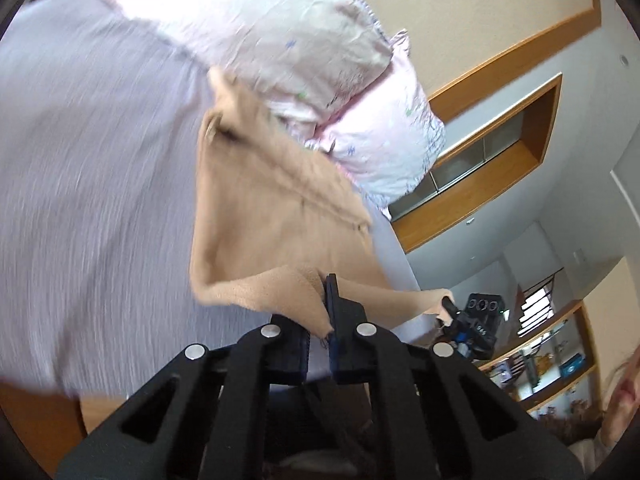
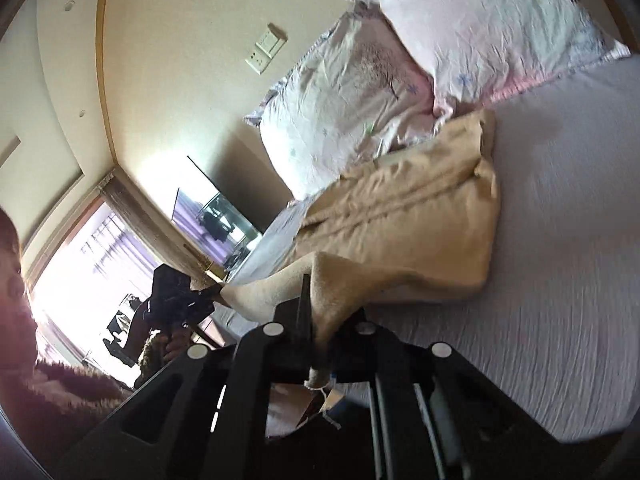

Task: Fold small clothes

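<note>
A tan garment [image 1: 276, 216] lies on the lilac bed sheet [image 1: 92, 184], its near edge lifted. My left gripper [image 1: 322, 312] is shut on one near corner of it. My right gripper [image 2: 314, 312] is shut on the other near corner of the tan garment [image 2: 408, 216], and it also shows in the left wrist view [image 1: 448, 304] at the right, pinching the cloth. The left gripper shows in the right wrist view [image 2: 208, 294] at the left. The cloth edge hangs stretched between the two grippers, above the bed sheet [image 2: 560, 240].
Two floral pillows [image 1: 304, 52] lie past the garment at the head of the bed; they also show in the right wrist view [image 2: 400, 64]. A wall with sockets [image 2: 264, 50], a window [image 2: 92, 264] and wooden shelves [image 1: 500, 148] surround the bed.
</note>
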{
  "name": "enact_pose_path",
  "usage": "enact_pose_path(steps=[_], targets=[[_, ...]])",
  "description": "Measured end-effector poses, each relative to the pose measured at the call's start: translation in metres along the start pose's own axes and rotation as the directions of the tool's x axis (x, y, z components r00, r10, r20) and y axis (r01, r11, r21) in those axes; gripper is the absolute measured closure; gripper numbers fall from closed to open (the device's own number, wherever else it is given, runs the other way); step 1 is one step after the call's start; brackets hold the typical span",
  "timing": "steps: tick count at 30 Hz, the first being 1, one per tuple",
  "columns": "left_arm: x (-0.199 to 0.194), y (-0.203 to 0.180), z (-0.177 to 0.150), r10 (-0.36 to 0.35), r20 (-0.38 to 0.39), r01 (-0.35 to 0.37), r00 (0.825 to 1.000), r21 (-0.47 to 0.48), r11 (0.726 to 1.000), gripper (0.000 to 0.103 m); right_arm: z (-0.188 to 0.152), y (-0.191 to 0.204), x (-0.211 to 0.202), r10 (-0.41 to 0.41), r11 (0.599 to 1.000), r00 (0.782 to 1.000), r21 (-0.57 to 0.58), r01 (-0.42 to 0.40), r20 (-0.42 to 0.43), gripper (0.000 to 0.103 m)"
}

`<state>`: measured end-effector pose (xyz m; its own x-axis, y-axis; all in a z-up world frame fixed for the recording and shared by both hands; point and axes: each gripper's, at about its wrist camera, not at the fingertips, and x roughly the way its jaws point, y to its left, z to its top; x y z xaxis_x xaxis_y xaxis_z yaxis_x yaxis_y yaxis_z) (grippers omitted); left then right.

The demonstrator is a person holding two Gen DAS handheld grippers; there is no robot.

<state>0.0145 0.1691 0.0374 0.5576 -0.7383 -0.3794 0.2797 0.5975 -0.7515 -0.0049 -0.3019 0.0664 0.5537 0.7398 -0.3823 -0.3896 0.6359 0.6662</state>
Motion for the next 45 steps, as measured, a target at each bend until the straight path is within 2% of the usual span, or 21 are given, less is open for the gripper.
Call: enact_pose_path(steps=[3,5,9,13,18,20,21,22,23,24,25,26,27,30,32,36,38,41,42,43,45], targets=[[0.027,-0.008,0.061,0.051,0.043,-0.053,0.998,0.062,0.997,0.097,0.054,-0.011,0.029,-0.068,0.998,0.996,0.023,0.066,0.058,0.097],[0.053,-0.005,0.100,0.084,0.052,-0.088,0.995,0.068,0.994,0.097,0.087,-0.031,0.052,-0.125,0.990,0.989,0.078,0.119,0.079,0.097],[0.112,0.023,0.167,0.166,0.046,-0.167,0.985,0.021,0.986,0.097,0.143,-0.093,0.116,-0.227,0.948,0.973,0.240,0.209,0.050,0.097],[0.146,0.057,0.203,0.246,0.061,-0.245,0.967,-0.026,0.969,0.097,0.175,-0.146,0.168,-0.320,0.892,0.947,0.337,0.301,0.002,0.097],[0.150,0.104,0.225,0.272,0.072,-0.258,0.960,-0.167,0.952,0.097,0.187,-0.185,0.201,-0.363,0.835,0.931,0.431,0.343,-0.037,0.093],[0.149,0.110,0.225,0.259,0.071,-0.243,0.963,-0.175,0.954,0.097,0.193,-0.190,0.210,-0.368,0.829,0.929,0.437,0.350,-0.046,0.076],[0.147,0.110,0.222,0.252,0.059,-0.238,0.966,-0.173,0.956,0.096,0.196,-0.192,0.214,-0.375,0.825,0.926,0.438,0.357,-0.049,0.051],[0.148,0.109,0.222,0.250,0.045,-0.239,0.967,-0.172,0.956,0.096,0.199,-0.191,0.215,-0.379,0.827,0.925,0.435,0.356,-0.035,0.039],[0.148,0.107,0.219,0.228,0.022,-0.222,0.973,-0.158,0.962,0.095,0.203,-0.188,0.214,-0.408,0.825,0.913,0.419,0.378,-0.020,0.038],[0.150,0.104,0.216,0.219,0.006,-0.215,0.976,-0.142,0.966,0.090,0.208,-0.181,0.209,-0.498,0.799,0.867,0.388,0.459,0.000,0.036],[0.150,0.099,0.213,0.223,-0.003,-0.221,0.975,-0.119,0.968,0.069,0.211,-0.174,0.202,-0.562,0.777,0.826,0.363,0.514,0.034,0.028],[0.154,0.094,0.211,0.231,-0.006,-0.231,0.973,-0.096,0.968,0.053,0.212,-0.165,0.192,-0.601,0.765,0.795,0.349,0.541,0.086,0.023],[0.156,0.088,0.210,0.243,-0.005,-0.242,0.970,-0.075,0.967,0.027,0.211,-0.157,0.183,-0.596,0.778,0.792,0.340,0.528,0.134,0.017],[0.166,0.077,0.208,0.261,-0.043,-0.262,0.964,-0.032,0.964,0.024,0.203,-0.141,0.174,-0.525,0.830,0.841,0.293,0.474,0.127,0.015],[0.170,0.076,0.205,0.295,-0.080,-0.297,0.952,-0.022,0.955,0.024,0.195,-0.130,0.173,-0.496,0.852,0.863,0.249,0.462,0.095,0.014],[0.171,0.085,0.193,0.381,-0.131,-0.386,0.915,-0.015,0.922,0.024,0.172,-0.115,0.165,-0.458,0.881,0.886,0.170,0.442,0.072,0.012],[0.173,0.091,0.188,0.407,-0.155,-0.414,0.900,-0.009,0.910,0.024,0.169,-0.108,0.169,-0.451,0.887,0.889,0.144,0.438,0.074,0.011],[0.180,0.089,0.186,0.425,-0.147,-0.428,0.893,0.013,0.903,0.024,0.166,-0.105,0.174,-0.420,0.903,0.904,0.138,0.408,0.079,0.011],[0.183,0.087,0.185,0.424,-0.140,-0.426,0.895,0.017,0.905,0.039,0.165,-0.105,0.176,-0.407,0.908,0.910,0.144,0.393,0.084,0.011],[0.188,0.090,0.185,0.387,-0.168,-0.394,0.907,-0.005,0.919,0.074,0.163,-0.105,0.174,-0.394,0.913,0.915,0.148,0.379,0.090,0.011],[0.191,0.099,0.183,0.340,-0.177,-0.359,0.924,-0.088,0.929,0.085,0.159,-0.107,0.174,-0.376,0.920,0.921,0.158,0.358,0.101,0.011]])
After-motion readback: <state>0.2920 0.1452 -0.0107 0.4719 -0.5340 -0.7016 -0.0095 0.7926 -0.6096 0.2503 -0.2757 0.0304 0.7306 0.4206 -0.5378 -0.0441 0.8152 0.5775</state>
